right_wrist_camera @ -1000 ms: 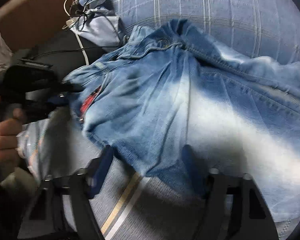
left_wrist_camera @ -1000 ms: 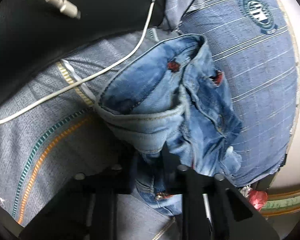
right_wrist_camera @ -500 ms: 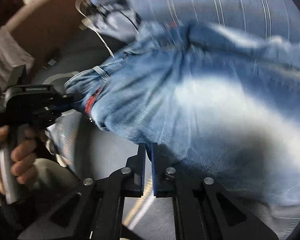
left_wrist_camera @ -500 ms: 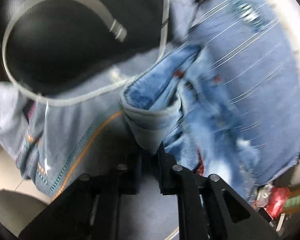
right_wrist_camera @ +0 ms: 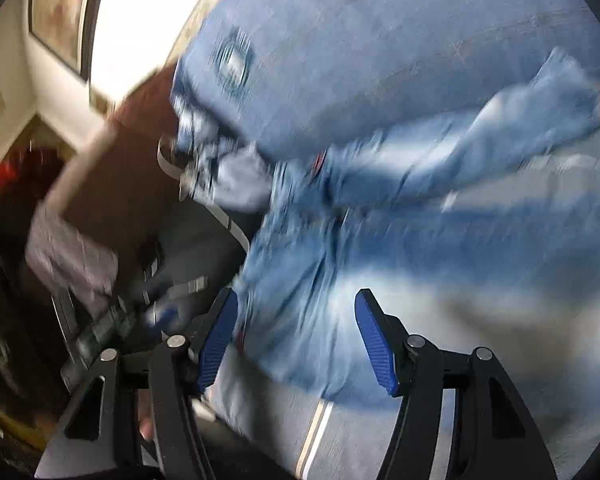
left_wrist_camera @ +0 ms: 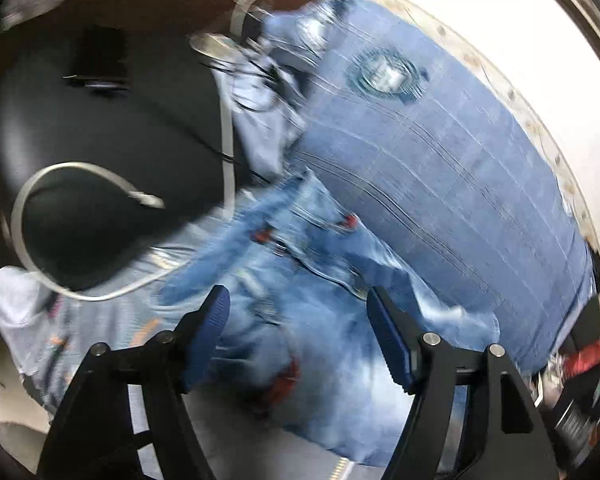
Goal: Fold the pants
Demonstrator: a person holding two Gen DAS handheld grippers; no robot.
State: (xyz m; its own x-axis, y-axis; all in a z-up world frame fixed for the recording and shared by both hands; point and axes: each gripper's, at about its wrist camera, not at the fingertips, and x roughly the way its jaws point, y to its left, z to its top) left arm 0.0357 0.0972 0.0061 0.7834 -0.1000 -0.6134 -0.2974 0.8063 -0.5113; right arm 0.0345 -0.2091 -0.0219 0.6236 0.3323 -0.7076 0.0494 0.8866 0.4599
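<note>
Both tongs are spread wide w/ nothing between the blue pads: left tongs [left_wrist_camera: 298, 312] and right tongs [right_wrist_camera: 296, 316] each hang just above the jeans [left_wrist_camera: 300, 300]. Jeans lie crumpled on the bed, over a grey striped sheet [right_wrist_camera: 340, 420], w/ one leg [right_wrist_camera: 540, 116] stretched out toward a big blue checked pillow [left_wrist_camera: 440, 152] that sits just behind them. Red patches show on the denim near the waist. Left view: white cable [left_wrist_camera: 80, 208] loops over a black cushion [left_wrist_camera: 100, 140] beside the jeans; cushion touches the sheet edge. Both views are motion-blurred, so folds in the denim are hard to make out.
</note>
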